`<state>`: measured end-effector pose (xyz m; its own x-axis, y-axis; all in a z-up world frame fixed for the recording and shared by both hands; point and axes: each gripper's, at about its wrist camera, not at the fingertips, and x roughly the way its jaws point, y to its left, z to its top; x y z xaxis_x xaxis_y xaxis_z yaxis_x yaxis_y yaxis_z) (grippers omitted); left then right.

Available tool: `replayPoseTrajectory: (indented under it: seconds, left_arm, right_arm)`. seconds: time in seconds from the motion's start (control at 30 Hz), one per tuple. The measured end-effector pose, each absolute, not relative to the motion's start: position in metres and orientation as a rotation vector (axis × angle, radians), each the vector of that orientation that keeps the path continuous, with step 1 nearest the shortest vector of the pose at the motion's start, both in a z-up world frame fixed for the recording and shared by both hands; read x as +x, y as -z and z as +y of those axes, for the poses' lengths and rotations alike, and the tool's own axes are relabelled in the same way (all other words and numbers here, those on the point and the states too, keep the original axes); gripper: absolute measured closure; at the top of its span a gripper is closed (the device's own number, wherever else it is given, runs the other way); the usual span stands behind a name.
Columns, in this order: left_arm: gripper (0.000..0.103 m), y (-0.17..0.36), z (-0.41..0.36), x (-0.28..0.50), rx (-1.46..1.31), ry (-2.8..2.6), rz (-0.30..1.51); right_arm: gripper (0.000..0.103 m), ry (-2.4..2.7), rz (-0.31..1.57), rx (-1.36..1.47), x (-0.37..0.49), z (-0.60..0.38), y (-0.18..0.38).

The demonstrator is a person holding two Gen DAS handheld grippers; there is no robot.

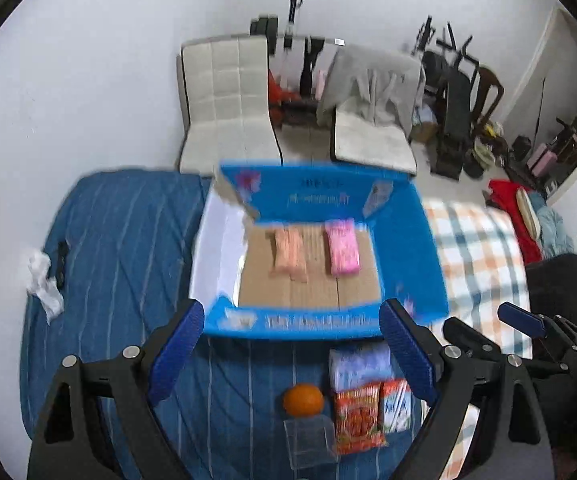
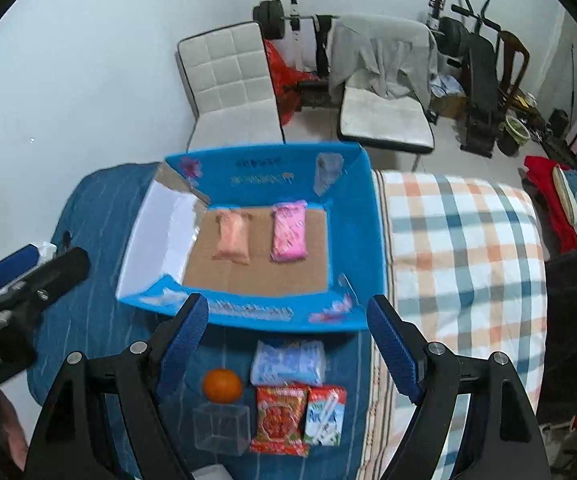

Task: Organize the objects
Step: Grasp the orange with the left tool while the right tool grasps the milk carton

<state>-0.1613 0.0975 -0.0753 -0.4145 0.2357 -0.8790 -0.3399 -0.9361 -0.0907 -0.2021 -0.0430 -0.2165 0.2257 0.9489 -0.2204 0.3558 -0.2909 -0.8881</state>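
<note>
An open blue cardboard box (image 1: 416,256) (image 2: 356,240) lies on a blue striped bedspread. Inside it lie an orange packet (image 1: 288,254) (image 2: 232,236) and a pink packet (image 1: 342,246) (image 2: 288,232). In front of the box lie an orange (image 1: 303,399) (image 2: 222,385), a clear plastic cube (image 1: 308,442) (image 2: 220,426), a pale blue tissue pack (image 1: 358,362) (image 2: 288,362), a red snack packet (image 1: 356,416) (image 2: 280,418) and a small drink carton (image 1: 396,404) (image 2: 325,414). My left gripper (image 1: 292,346) is open and empty above these. My right gripper (image 2: 288,340) is open and empty too.
A checked blanket (image 2: 460,256) covers the bed to the right. Crumpled white paper (image 1: 44,280) lies at the left edge. Two white chairs (image 2: 232,84) and gym gear (image 2: 476,80) stand beyond the bed by the wall.
</note>
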Motion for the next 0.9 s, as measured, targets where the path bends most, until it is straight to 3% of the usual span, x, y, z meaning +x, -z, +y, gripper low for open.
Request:
replayPoseTrajectory:
  seconds: [0.23,0.3,0.4,0.53,0.63,0.9]
  left_arm:
    - [0.013,0.223,0.101,-0.145,-1.858,-2.095,0.153]
    - [0.014,0.254,0.106,-0.144,-1.924,-2.04,0.161]
    - [0.015,0.287,0.119,-0.145,-1.968,-1.99,0.212]
    - [0.029,0.311,0.131,-0.148,-2.012,-1.941,0.275]
    - [0.049,0.318,0.14,-0.149,-1.998,-1.894,0.235]
    - [0.049,0.315,0.144,-0.146,-1.996,-1.912,0.286]
  right_arm:
    - [0.02,-0.773,-0.945,-1.728,-0.125,0.049,0.153]
    - [0.041,-0.666,-0.818,-1.72,-0.101,0.075,0.138]
    - [0.047,-0.603,-0.691,-1.724,-0.071,0.097,0.126]
    - [0.047,-0.557,-0.621,-1.735,-0.052,0.106,0.126]
    - [0.047,-0.516,-0.583,-1.74,-0.044,0.111,0.128]
    - [0.047,-0.396,-0.518,-1.774,-0.028,0.107,0.137]
